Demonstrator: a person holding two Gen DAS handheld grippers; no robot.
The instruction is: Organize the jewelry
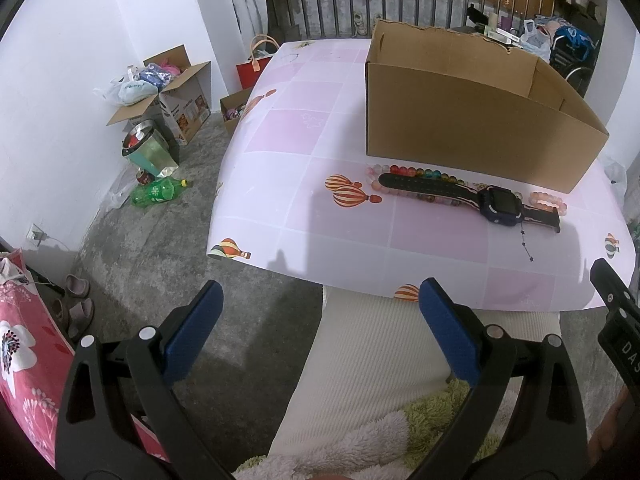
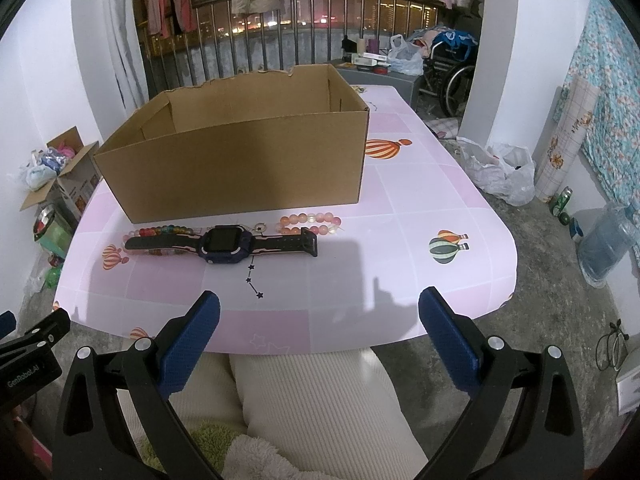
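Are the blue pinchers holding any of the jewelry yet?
No, nothing is held. The left gripper and right gripper are both open and empty; the dark blue smartwatch lies on the pink checked table.

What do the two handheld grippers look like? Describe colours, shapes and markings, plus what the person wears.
Both the left gripper and the right gripper have black frames with triangular cut-outs and round silver pivot pins. Their jaws carry textured blue pads. The right wrist view shows white "GenRobot.AI" lettering on the left gripper's body. The person wears cream ribbed trousers.

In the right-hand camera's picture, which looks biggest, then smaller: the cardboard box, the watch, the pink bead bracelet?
1. Cardboard box
2. Watch, laid out flat
3. Pink bead bracelet, partly behind the strap
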